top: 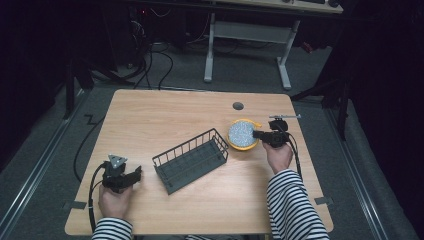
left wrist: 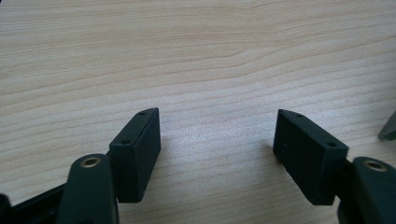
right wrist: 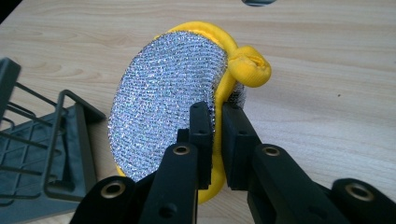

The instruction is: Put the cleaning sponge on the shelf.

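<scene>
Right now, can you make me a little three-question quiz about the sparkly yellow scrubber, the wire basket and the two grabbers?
1. True or false: the right gripper is clamped on the round yellow-edged silver mesh scrubber.
2. Which gripper is open over bare wooden table?
3. The dark grey wire basket holds: A) a scrubber B) nothing

Key: 1 true; 2 the left gripper; 3 B.

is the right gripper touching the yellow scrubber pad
Touching. In the right gripper view the right gripper has both jaws pinched on the edge of the scrubber pad.
</scene>
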Demonstrator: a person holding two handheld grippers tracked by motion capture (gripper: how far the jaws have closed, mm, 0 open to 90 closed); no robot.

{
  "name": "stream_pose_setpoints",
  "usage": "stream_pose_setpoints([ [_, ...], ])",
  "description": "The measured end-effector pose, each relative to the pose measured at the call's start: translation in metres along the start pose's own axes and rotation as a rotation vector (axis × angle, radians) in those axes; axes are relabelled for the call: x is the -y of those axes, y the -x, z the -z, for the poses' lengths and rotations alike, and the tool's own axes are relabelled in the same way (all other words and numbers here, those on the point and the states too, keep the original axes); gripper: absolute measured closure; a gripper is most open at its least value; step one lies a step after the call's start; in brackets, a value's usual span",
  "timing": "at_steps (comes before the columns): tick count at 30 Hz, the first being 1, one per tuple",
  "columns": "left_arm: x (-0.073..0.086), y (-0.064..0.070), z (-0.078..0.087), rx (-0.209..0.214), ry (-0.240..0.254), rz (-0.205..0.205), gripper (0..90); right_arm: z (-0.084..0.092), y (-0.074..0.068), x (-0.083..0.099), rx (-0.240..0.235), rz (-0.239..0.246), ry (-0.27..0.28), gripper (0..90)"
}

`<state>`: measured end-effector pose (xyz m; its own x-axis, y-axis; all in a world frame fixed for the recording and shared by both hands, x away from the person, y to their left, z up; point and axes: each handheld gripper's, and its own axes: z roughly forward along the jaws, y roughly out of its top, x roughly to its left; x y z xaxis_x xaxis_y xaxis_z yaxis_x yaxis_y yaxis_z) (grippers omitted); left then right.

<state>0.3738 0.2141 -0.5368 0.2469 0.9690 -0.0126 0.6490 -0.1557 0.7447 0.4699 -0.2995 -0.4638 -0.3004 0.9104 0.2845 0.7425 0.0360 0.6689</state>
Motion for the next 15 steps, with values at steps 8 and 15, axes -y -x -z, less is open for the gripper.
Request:
stream_pose_setpoints([
  [8, 0.0, 0.0, 0.0, 0.0, 0.0, 0.0, 32.6, 0.025, -0.007, -0.014, -0.014, 0.043, 0.044, 84.2],
  [15, 0.0, 0.0, 0.0, 0.0, 0.0, 0.0, 32.6, 0.042, -0.016, -0.024, -0.036, 0.081, 0.079, 84.2],
])
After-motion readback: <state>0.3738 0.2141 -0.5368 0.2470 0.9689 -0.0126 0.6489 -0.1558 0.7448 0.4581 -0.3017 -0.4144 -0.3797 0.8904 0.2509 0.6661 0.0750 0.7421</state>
